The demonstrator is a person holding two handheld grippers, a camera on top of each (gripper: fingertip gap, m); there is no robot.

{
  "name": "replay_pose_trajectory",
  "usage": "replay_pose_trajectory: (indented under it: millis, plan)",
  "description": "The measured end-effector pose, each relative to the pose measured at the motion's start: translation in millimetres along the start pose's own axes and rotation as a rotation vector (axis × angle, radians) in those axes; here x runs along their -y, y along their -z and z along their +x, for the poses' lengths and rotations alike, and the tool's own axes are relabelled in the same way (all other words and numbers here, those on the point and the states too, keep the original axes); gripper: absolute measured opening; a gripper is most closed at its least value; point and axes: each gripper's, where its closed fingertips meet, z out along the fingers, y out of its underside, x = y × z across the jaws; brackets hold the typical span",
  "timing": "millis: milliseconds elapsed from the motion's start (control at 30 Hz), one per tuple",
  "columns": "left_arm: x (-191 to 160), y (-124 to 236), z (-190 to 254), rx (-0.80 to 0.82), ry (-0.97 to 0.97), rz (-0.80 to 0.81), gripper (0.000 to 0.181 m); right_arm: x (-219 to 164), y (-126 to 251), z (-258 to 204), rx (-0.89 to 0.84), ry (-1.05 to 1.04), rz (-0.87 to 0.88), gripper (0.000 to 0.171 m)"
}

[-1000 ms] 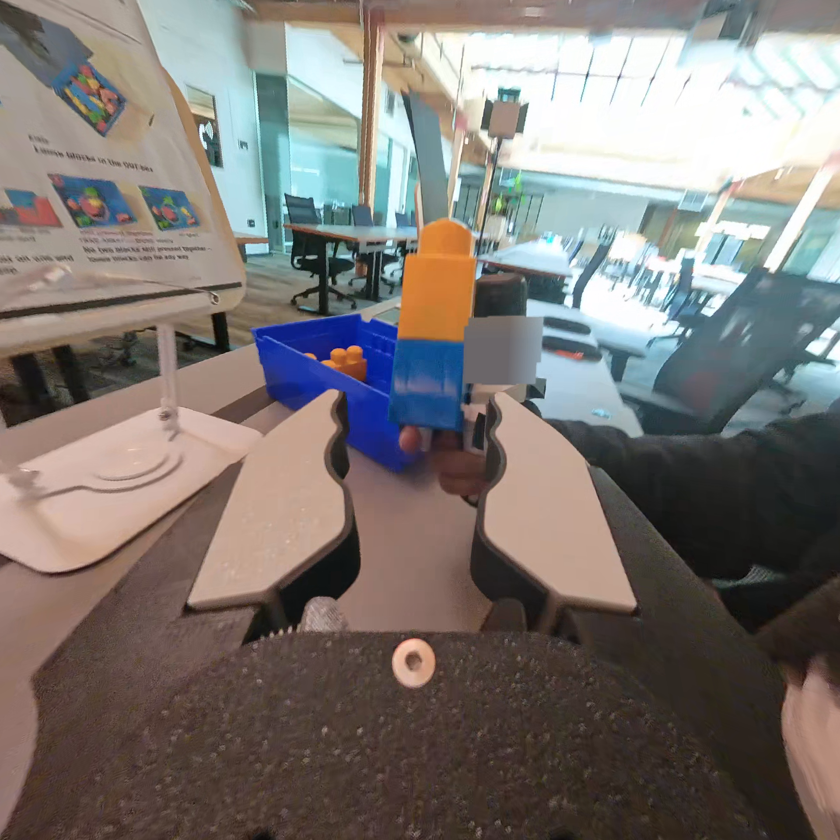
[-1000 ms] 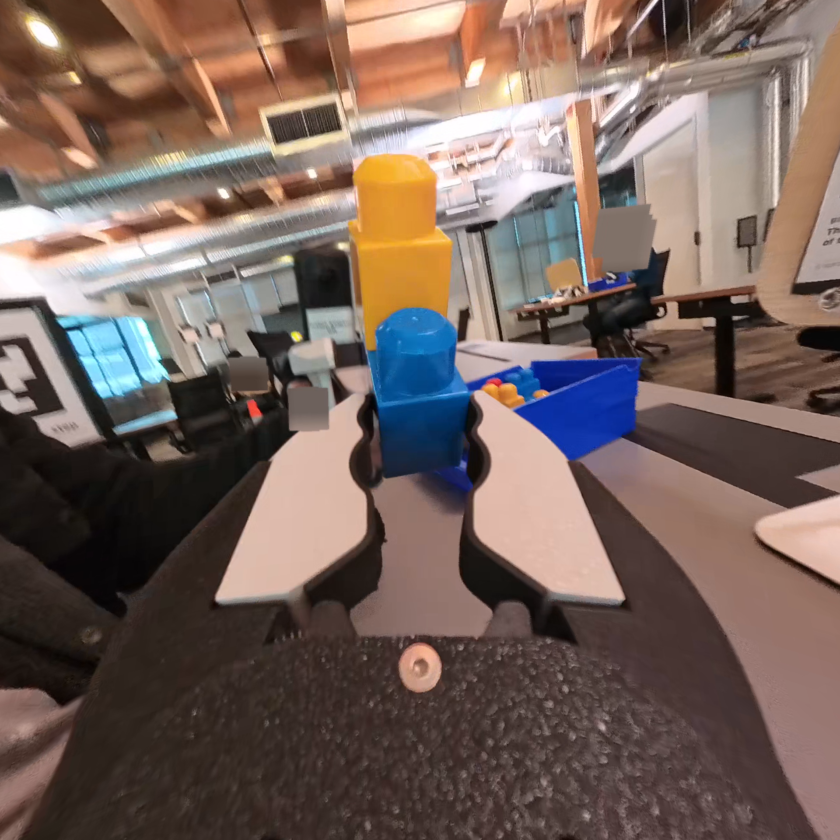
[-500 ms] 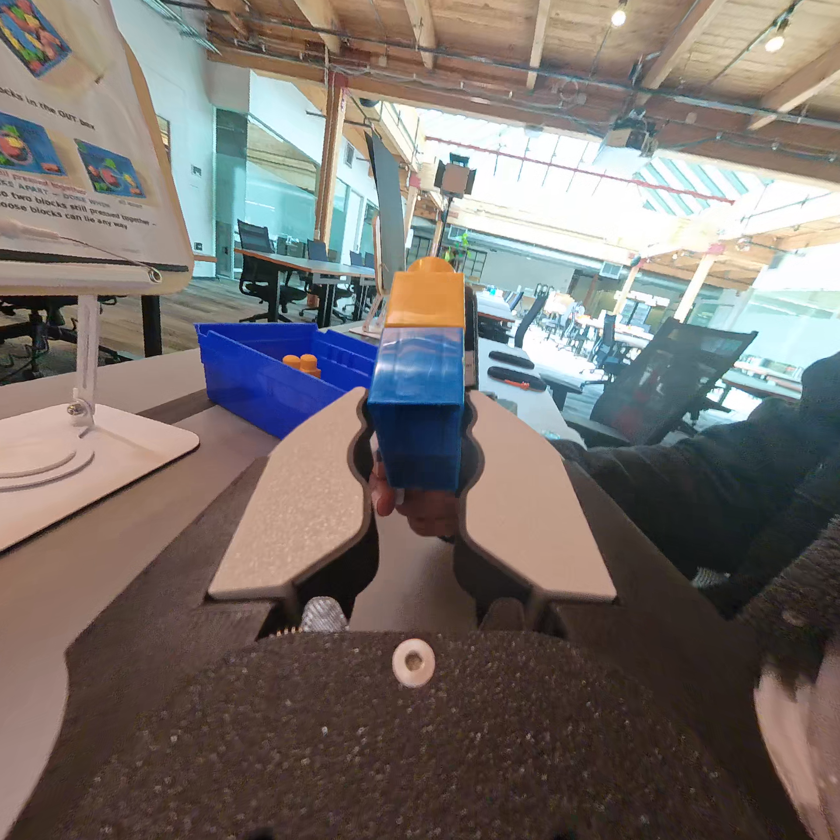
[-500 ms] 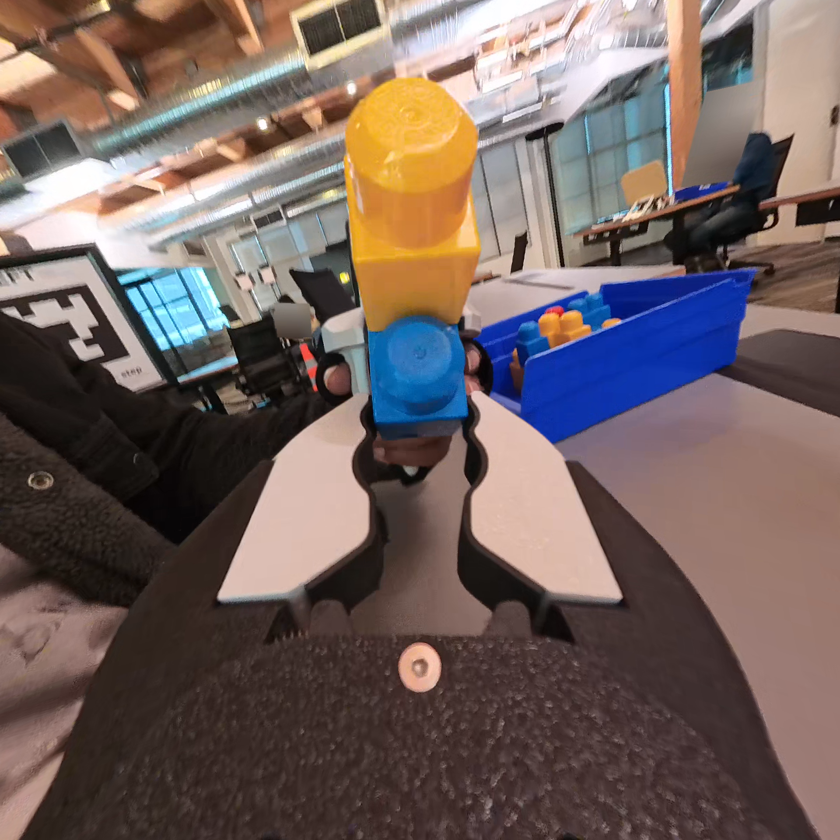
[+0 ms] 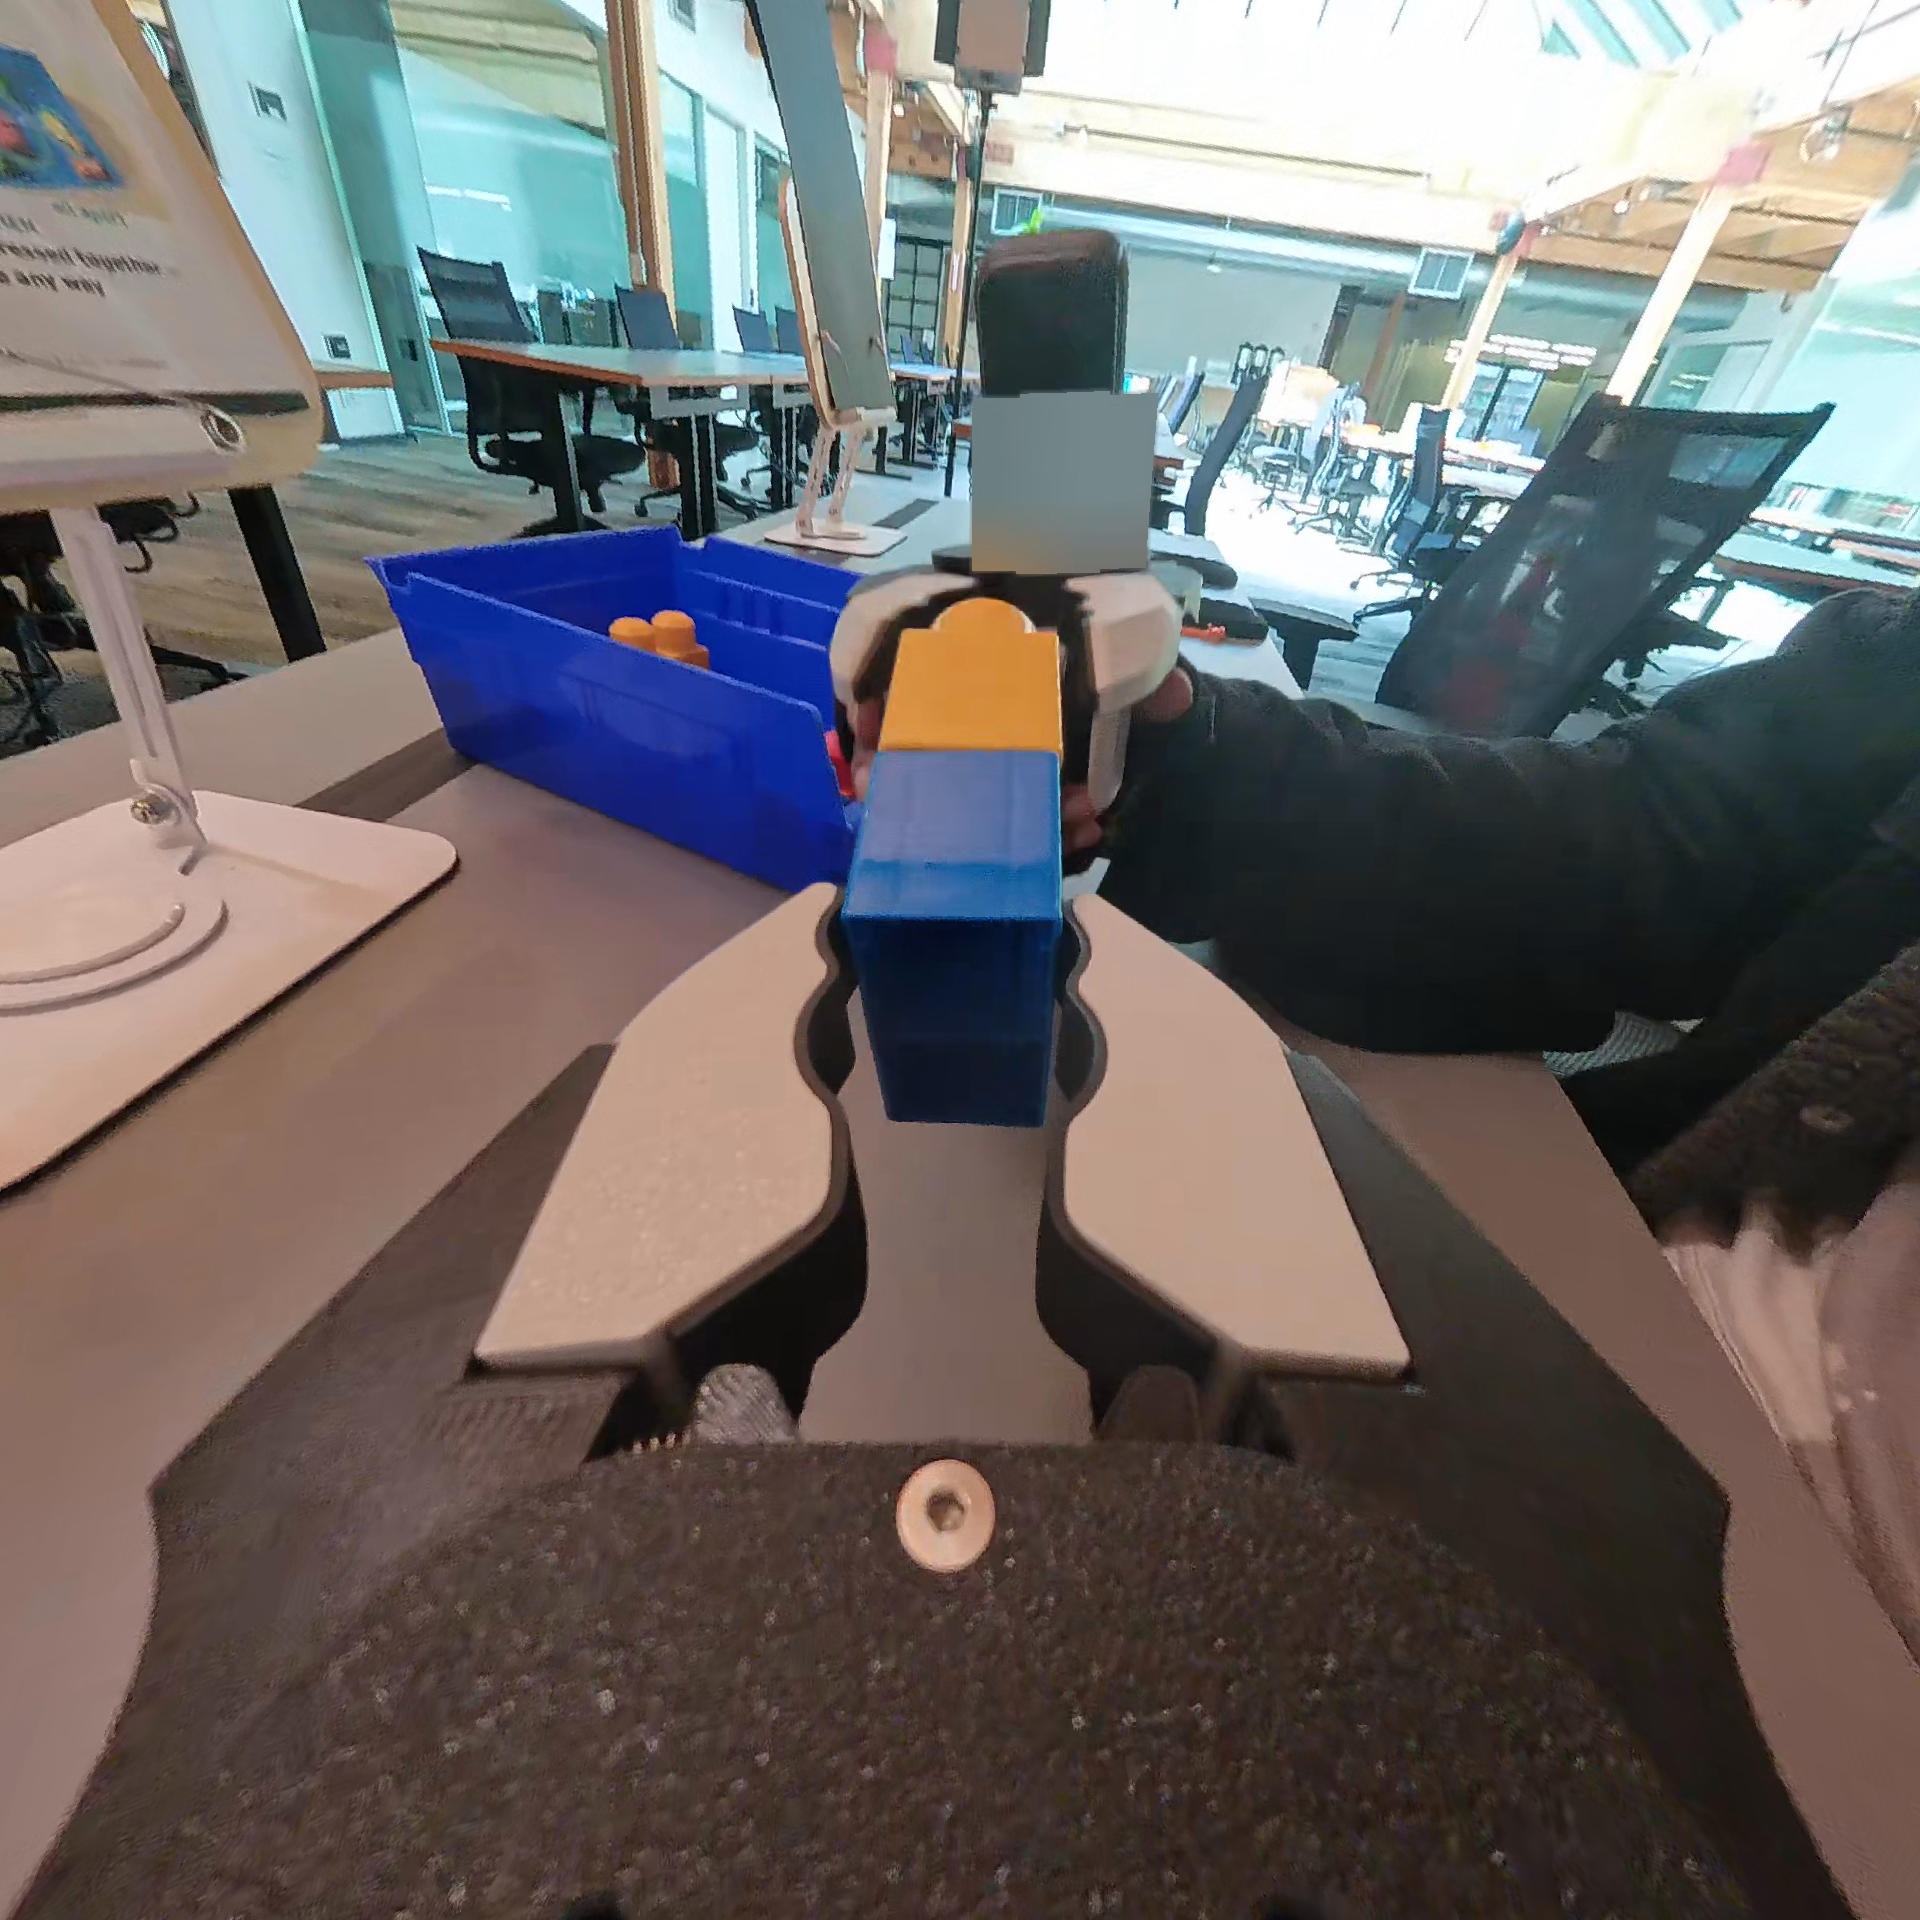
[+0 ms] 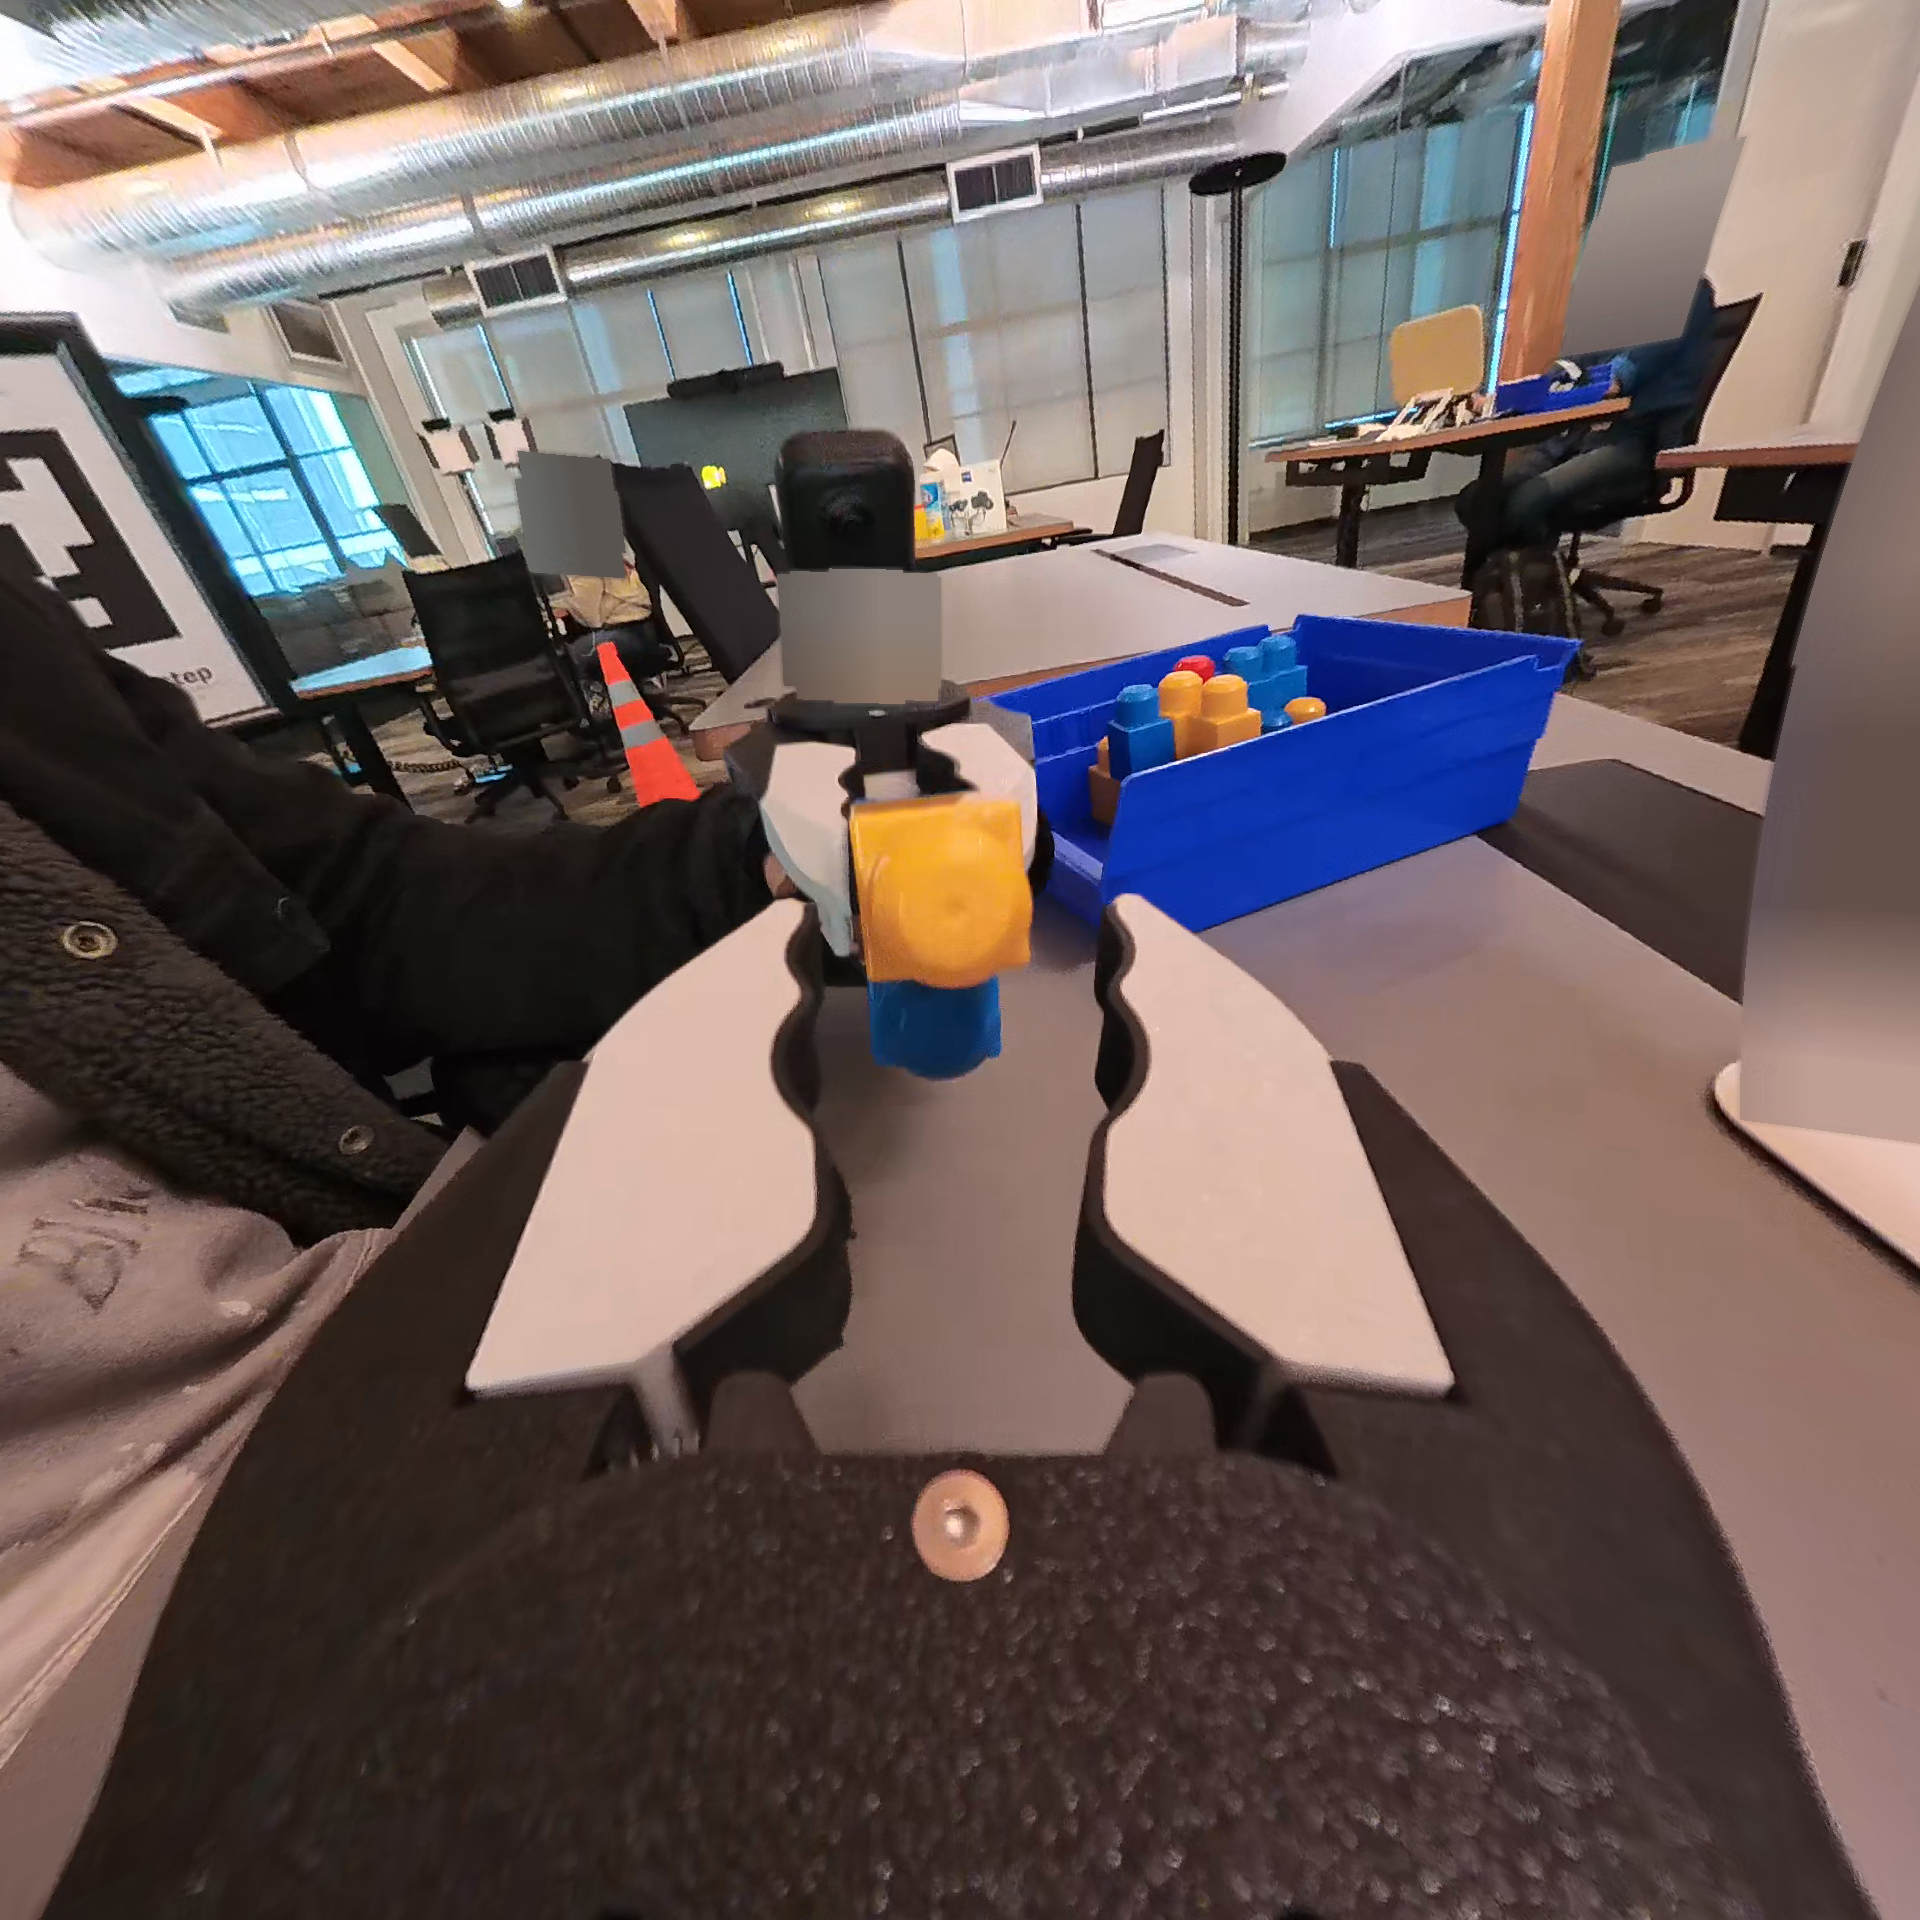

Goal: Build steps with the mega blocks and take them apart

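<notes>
A blue block (image 5: 951, 935) with an orange block (image 5: 971, 691) pressed onto its far end is held above the grey table. My left gripper (image 5: 951, 914) is shut on the blue block's sides. In the right wrist view the orange block (image 6: 940, 894) and the blue block (image 6: 935, 1029) point their studs at the camera. My right gripper (image 6: 951, 914) is open, its fingers either side of the pair with a gap on each side. The left gripper's white body (image 6: 810, 821) shows behind the blocks. The right gripper's body (image 5: 1122, 644) faces me in the left wrist view.
A blue bin (image 5: 623, 717) with loose orange blocks (image 5: 660, 636) stands behind; it also shows in the right wrist view (image 6: 1299, 810) with several blocks (image 6: 1205, 707). A white sign stand base (image 5: 156, 914) sits at the left. A person's dark sleeve (image 5: 1455, 831) reaches in. The tips of one gripper are about 6 cm away from the tips of the other.
The left gripper has closed on the blue block. The right gripper has let go of it and opened. The pair has tipped from upright to lying along the grippers.
</notes>
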Motion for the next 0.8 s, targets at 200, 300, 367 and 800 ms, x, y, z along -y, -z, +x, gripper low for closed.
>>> replay_pose_trajectory:
  millis: [200,300,367,800]
  plan:
    - [-7,-4,1,-0.019,0.018,-0.012,0.036,-5,-2,-4,0.033,-0.021,-0.016,0.031]
    - [-6,-4,3,-0.03,0.018,-0.012,0.036,-3,-2,-6,0.053,-0.034,-0.02,0.03]
    - [-5,-3,5,-0.037,0.015,-0.013,0.036,-2,-1,-8,0.064,-0.038,-0.023,0.029]
    - [-2,-7,17,-0.078,-0.027,-0.022,0.036,-3,7,-20,0.116,0.0,-0.09,0.029]
